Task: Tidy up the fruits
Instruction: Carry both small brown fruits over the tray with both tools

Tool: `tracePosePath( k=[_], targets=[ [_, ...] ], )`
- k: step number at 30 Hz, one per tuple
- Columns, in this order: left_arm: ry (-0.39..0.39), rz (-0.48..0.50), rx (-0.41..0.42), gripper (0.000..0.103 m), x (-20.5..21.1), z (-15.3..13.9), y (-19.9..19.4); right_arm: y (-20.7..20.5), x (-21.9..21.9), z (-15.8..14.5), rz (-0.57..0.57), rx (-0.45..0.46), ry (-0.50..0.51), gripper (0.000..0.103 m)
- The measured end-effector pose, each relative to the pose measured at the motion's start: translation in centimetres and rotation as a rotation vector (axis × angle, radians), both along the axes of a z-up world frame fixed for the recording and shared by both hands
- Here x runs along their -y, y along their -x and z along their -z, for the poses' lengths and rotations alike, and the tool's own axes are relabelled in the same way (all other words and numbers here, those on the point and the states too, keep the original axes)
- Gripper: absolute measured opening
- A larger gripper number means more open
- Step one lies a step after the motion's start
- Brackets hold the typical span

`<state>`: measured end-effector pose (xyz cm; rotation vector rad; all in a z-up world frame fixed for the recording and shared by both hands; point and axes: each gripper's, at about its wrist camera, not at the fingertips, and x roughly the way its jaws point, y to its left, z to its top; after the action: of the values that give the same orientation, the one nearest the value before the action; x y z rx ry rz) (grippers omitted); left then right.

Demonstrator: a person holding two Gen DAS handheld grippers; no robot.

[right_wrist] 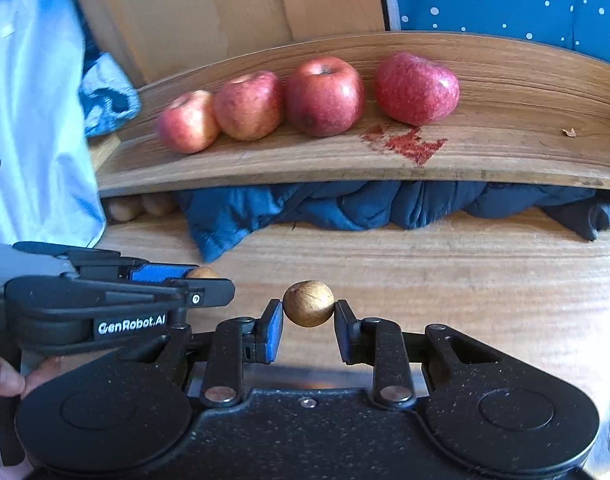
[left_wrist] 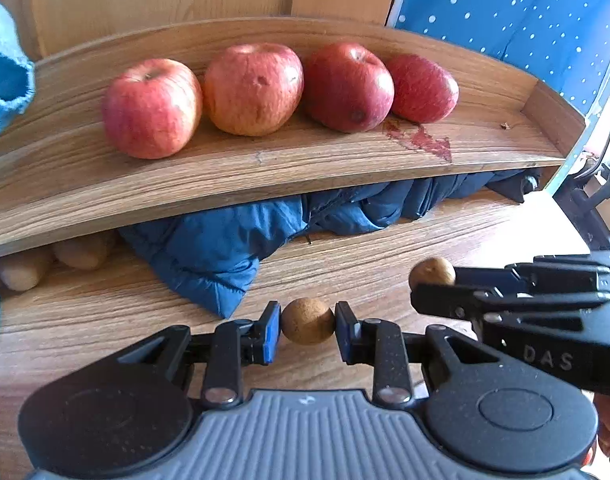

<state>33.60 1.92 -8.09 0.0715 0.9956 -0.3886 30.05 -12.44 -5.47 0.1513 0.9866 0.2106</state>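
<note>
Gripping one small brown fruit (left_wrist: pixel 307 321) each, both grippers hover.

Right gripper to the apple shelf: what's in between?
Bare wooden tabletop, then a rumpled blue jacket tucked under the shelf; clearest in the right wrist view.

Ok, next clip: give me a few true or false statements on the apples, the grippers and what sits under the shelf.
1. Four red apples sit in a row on the wooden shelf. True.
2. The left gripper is empty. False: it is shut on a small round brown fruit.
3. The right gripper grips a small brown fruit too. True.
4. A green towel lies under the shelf. False: a blue padded garment is bunched there.
5. The shelf is spotless. False: a red stain marks it near the rightmost apple.
</note>
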Motion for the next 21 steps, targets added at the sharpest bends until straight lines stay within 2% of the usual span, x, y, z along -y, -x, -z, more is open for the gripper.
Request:
tracePosePath(
  k=[9,21],
  targets=[
    [0.005,-0.022,-0.013,0.031,0.0,-0.7,4.1,4.7,-0.6,-0.8,-0.058,-0.022,-0.019,0.03],
    [0.008,-0.004,-0.071,0.032,0.3,-1.1,7.4,7.0,-1.8,-0.3,-0.134,-0.065,-0.022,0.03]
  ],
)
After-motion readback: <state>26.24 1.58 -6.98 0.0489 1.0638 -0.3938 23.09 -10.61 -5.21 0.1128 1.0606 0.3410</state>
